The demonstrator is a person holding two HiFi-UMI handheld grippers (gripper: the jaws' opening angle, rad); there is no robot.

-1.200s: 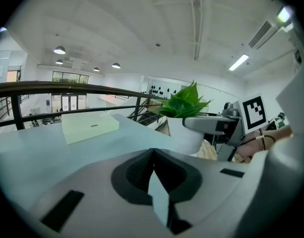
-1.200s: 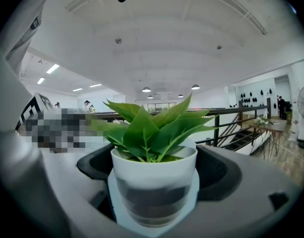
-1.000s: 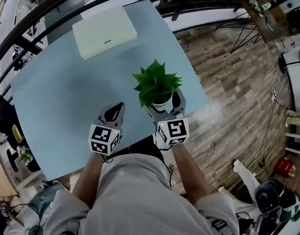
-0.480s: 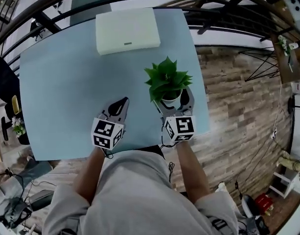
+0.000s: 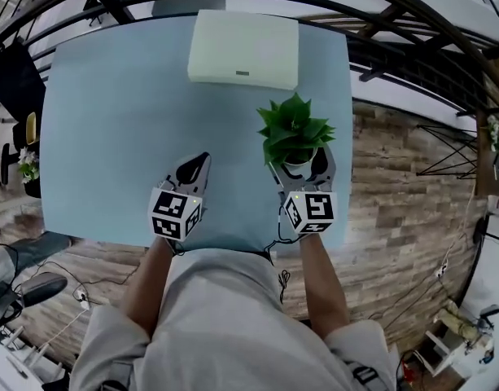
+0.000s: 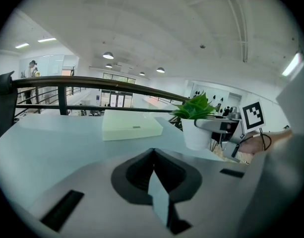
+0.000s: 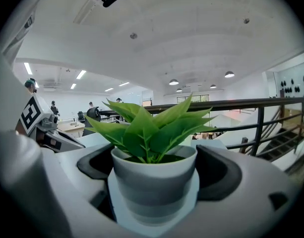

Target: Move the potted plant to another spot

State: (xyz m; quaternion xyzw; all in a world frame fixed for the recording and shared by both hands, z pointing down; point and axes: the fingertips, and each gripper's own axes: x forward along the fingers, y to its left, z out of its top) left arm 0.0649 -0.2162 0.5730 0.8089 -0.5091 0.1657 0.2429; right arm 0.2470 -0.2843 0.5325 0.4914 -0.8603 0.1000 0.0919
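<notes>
The potted plant [image 5: 294,129], green leaves in a small white pot, stands near the right edge of the pale blue table [image 5: 111,120]. My right gripper [image 5: 300,166] is shut on the pot, one jaw on each side. In the right gripper view the pot [image 7: 152,175] fills the gap between the jaws. My left gripper [image 5: 195,168] rests over the table to the plant's left, shut and holding nothing. In the left gripper view its jaws [image 6: 152,163] meet, with the plant [image 6: 196,129] and the right gripper [image 6: 222,125] off to the right.
A flat white box [image 5: 243,49] lies at the table's far edge, beyond both grippers. A dark railing [image 5: 412,6] curves behind the table. The wooden floor [image 5: 412,202] drops away just right of the plant.
The head view has swung, so the table now sits squarer in the frame. The right gripper stays round the pot and the left stays shut beside it.
</notes>
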